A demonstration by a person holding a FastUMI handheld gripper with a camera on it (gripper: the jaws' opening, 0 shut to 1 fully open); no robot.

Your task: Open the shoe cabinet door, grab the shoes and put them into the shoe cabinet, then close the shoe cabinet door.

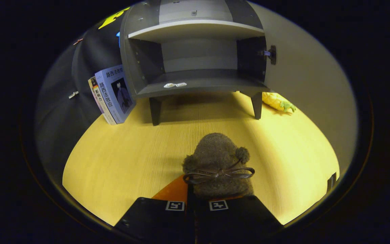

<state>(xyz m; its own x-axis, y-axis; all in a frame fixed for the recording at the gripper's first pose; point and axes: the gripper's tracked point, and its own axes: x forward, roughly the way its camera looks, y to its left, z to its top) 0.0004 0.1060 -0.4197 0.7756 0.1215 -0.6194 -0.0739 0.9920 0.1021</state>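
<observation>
A brown fuzzy shoe with a thin bow on top is held just ahead of my gripper, toe pointing away. The fingers are closed tight on its heel end, which they hide. The shoe hangs low over the yellow wooden table. Beyond it stands the grey shoe cabinet on short legs. The cabinet door is swung wide open to the right, with its knob showing. The lower shelf and the upper shelf lie open to me.
Two small white bits lie on the lower shelf near its front edge. Books lean against the cabinet's left side. A yellow plush toy lies behind the cabinet's right leg, by the open door.
</observation>
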